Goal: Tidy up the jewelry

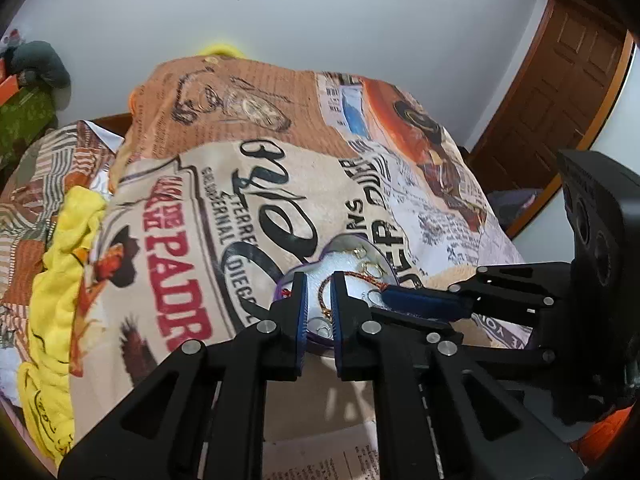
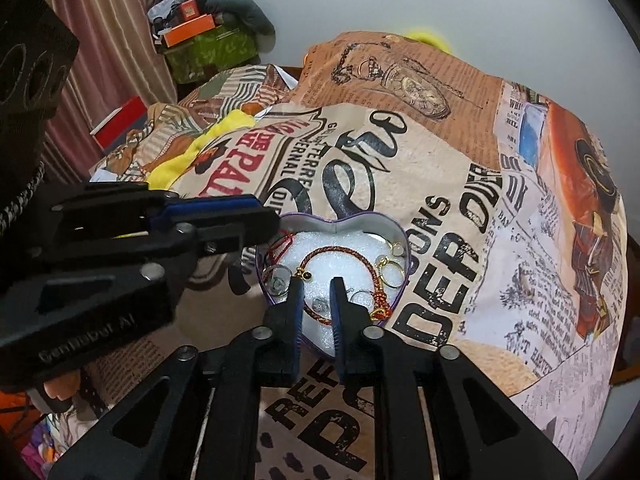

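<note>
Your right gripper low over the heart-shaped tin, fingers parted, grasping nothing, your left gripper likewise parted at its rim, braided bracelet on white foam.

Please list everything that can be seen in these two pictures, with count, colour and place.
Heart-shaped tin: one, silver inside with purple rim, on the blanket, centre.
White foam: one, lining the tin.
Braided cord bracelet: one, red-gold, on the foam.
Gold rings: about two, right side of the tin.
Printed blanket: one, beige-orange.
Yellow cloth: one, left on the blanket.
Wooden door: one, brown, right.
Left gripper: black, blue pads, over the tin.
Right gripper: same, over the tin.
</note>
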{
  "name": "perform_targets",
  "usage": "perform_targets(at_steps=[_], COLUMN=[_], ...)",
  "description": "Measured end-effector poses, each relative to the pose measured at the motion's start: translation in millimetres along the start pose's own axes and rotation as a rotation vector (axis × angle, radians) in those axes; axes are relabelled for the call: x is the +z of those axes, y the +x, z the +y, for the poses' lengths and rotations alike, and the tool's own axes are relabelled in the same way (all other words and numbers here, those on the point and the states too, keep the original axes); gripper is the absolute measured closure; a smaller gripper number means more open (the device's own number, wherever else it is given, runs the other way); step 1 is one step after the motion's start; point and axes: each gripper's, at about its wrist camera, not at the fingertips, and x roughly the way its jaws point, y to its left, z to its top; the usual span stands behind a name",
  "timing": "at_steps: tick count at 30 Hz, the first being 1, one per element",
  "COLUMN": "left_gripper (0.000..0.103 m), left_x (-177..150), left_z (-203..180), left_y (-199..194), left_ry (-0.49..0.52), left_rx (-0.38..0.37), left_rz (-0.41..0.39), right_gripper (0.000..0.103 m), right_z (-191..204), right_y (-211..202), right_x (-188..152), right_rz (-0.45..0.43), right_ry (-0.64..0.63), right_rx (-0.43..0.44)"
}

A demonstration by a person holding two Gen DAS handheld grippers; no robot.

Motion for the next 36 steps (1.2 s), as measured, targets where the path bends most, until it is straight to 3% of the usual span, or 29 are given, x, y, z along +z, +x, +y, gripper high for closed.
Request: perform_targets(at_steps=[7,13,21,28,30,32,36], left_gripper=[0.086,0.076,0.073,0.051,0.041,0.030,0.007], left_x=[4.9,5.8,-14.2,-50.9,-61.0,-71.1,-85.7], left_z=[-3.1,-17.5,-62.2,-100.7,-108.5,-115.9,-127.4], left_y=[-45.1,-115.9,-217.0,-280.5,-292.1,-301.5,-310.5], left_ry=[-0.010,-0.032,0.052,0.133,0.145,0.156,0.167], left_rx=[0.045,0.067,0.129,0.179,0.196,0.219,0.244], left_rz=[-0.097,-0.280,-0.532,-0.714,-0.749,-0.782,-0.812], right_gripper=[0.082,0.082,0.082,0.082,0.075,0.053,0.028], right_z=[-1.9,13.4,44.9,71.0,74.3,76.4,79.8], right_y=[-38.8,-128.9,-242.5,-284.8,-287.6,-289.4,-292.3], right_x=[5.3,4.2,-20.6,-50.4,-53.8,-57.9,-66.0], right_rz=[-0.096,-0.327,-0.639,-0.767,-0.777,-0.791,-0.828], right_ry=[0.034,0.037,0.061,0.087,0.095,0.108,0.128], right_rx=[-0.043,-0.062,-0.118,-0.185,-0.196,-0.207,-0.254])
